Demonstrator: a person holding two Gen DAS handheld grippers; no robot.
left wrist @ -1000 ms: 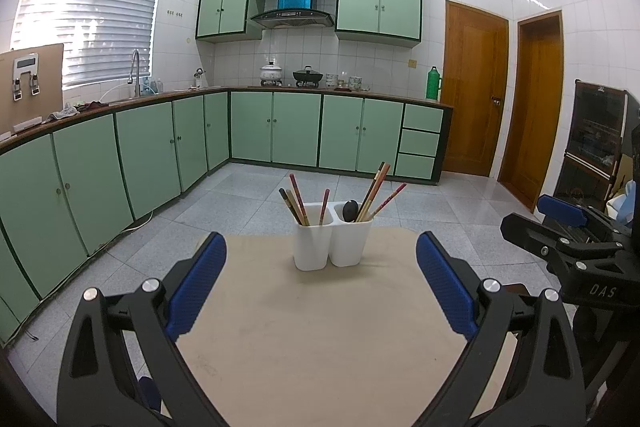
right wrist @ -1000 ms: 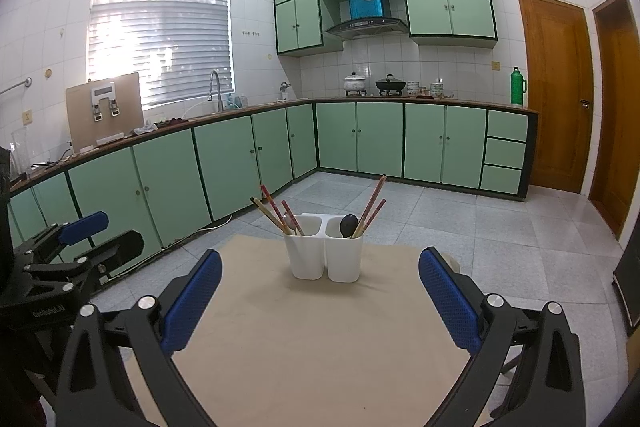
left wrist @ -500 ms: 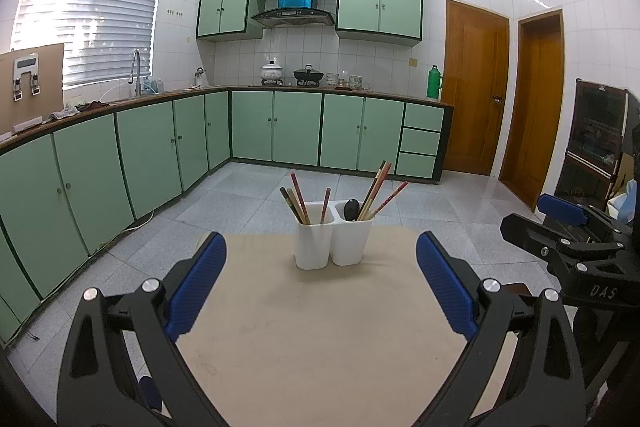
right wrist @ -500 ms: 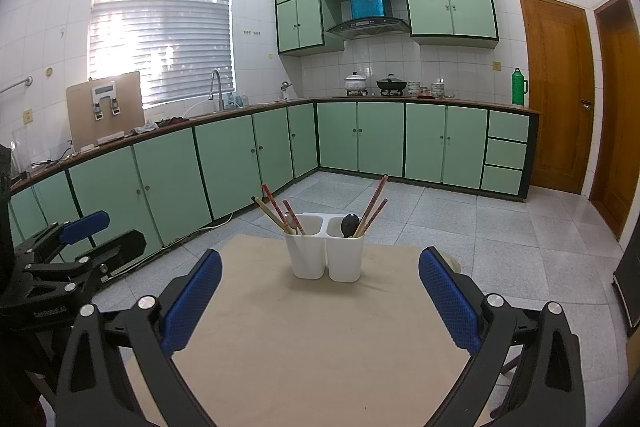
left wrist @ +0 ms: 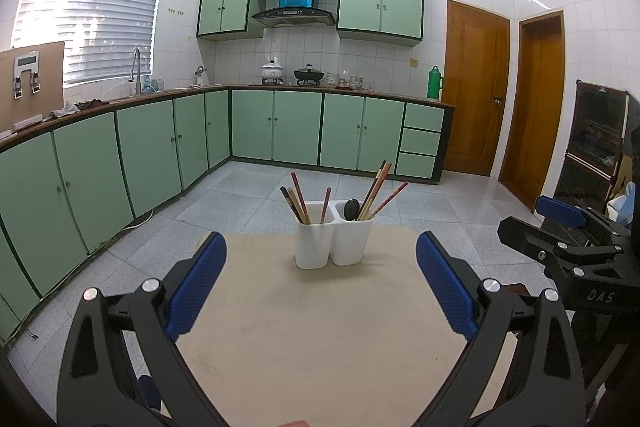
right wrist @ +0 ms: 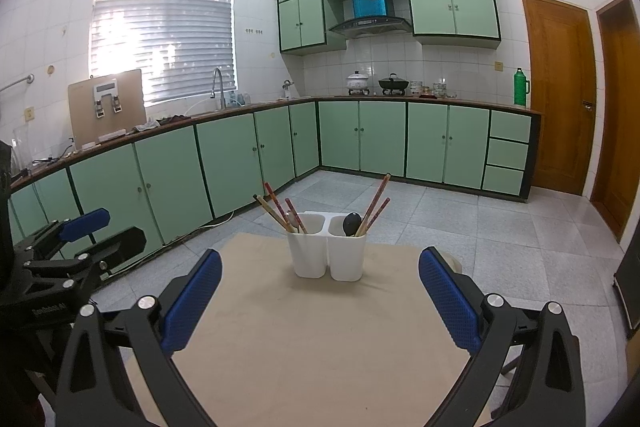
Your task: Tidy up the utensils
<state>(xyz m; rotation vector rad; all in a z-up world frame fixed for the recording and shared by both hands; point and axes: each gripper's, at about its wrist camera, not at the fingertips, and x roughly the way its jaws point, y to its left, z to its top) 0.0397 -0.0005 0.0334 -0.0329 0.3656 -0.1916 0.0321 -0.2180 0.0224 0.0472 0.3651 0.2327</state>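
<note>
Matte beige table point(left wrist: 320, 339), glossy white twin-cup holder point(left wrist: 333, 241), slender chopsticks point(left wrist: 376, 189)

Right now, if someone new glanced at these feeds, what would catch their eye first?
First, the white two-compartment holder at the far middle of the tan table, with chopsticks fanning from both compartments and a dark spoon in the right one. Next, both tools: the left tool and right tool hang open and empty, pointed at the holder.
</note>
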